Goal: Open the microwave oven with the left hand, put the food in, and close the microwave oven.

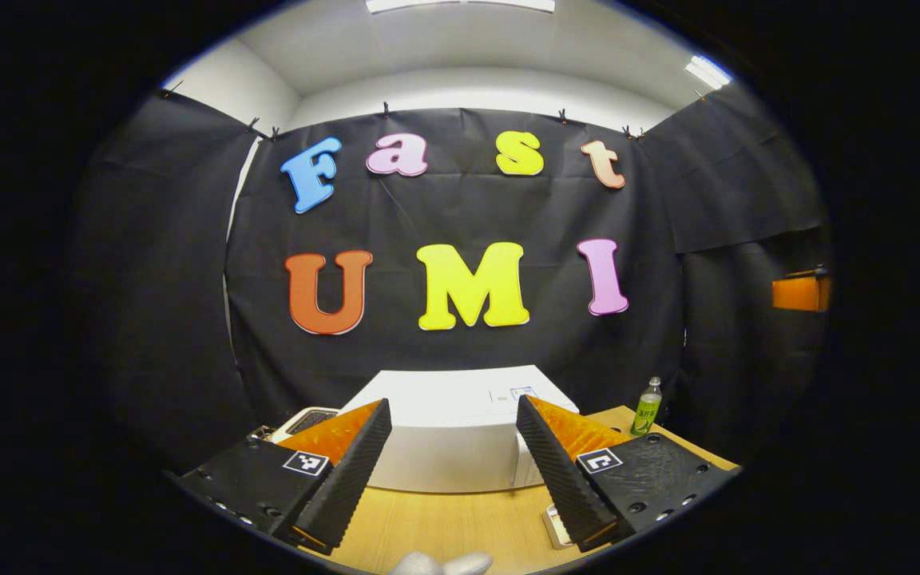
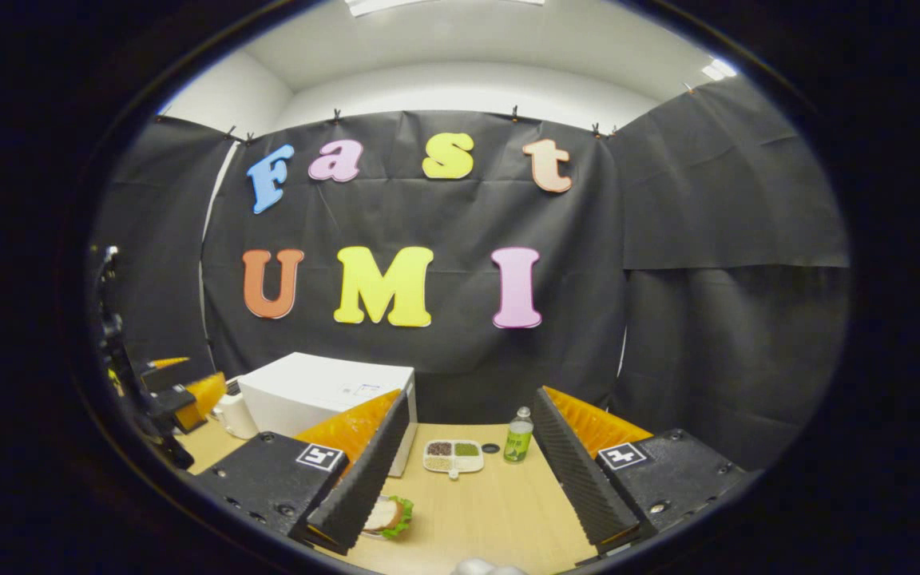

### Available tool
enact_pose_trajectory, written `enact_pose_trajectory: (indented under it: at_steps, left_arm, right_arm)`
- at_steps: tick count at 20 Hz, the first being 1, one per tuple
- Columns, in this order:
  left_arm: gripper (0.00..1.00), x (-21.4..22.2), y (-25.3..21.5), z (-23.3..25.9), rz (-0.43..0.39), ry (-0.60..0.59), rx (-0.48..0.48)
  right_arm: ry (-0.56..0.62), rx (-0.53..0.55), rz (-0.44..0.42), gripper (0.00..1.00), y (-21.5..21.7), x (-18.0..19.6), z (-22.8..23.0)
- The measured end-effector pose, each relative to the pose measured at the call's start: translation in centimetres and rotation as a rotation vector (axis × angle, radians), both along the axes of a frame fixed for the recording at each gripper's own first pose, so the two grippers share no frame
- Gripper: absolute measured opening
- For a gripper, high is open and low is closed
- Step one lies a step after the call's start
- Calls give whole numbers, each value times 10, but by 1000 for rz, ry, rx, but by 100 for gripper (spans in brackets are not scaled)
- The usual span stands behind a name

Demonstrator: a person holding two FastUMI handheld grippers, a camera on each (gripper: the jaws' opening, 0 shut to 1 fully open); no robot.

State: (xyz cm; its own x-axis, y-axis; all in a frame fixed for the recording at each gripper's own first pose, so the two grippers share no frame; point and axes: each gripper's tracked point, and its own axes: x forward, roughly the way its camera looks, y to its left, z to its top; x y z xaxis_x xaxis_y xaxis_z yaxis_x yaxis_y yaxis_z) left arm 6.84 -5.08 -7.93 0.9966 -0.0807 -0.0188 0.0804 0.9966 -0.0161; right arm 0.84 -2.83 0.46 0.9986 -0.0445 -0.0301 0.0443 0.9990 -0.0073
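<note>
The white microwave oven [image 1: 460,435] stands on the wooden table straight ahead of my left gripper [image 1: 454,401], its door looking closed. That gripper is open and empty, a short way back from the oven's front. In the right gripper view the microwave oven [image 2: 324,391] is at the left. A sandwich with lettuce [image 2: 390,515] lies on the table, partly hidden behind one finger of my right gripper [image 2: 473,393], which is open and holds nothing. The left gripper [image 2: 184,385] also shows at the far left edge of that view.
A green bottle [image 2: 518,438] and a white divided dish of grains [image 2: 454,457] stand to the right of the oven near the back. A small white appliance [image 2: 232,415] sits on the oven's left side. Bare wooden tabletop [image 2: 500,511] lies in front.
</note>
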Motion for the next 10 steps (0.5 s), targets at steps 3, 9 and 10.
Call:
enact_pose_trajectory:
  at_steps: [3,9,10]
  left_arm:
    - [100,24,-32,-46,-42,43,10]
    - [97,82,-85,-130,-86,135,15]
    - [100,93,-90,-140,-86,147,23]
  right_arm:
    - [14,-23,-19,100,-12,-4,2]
    - [49,-54,-106,92,-49,-14,3]
    - [62,-62,-116,100,-53,-16,1]
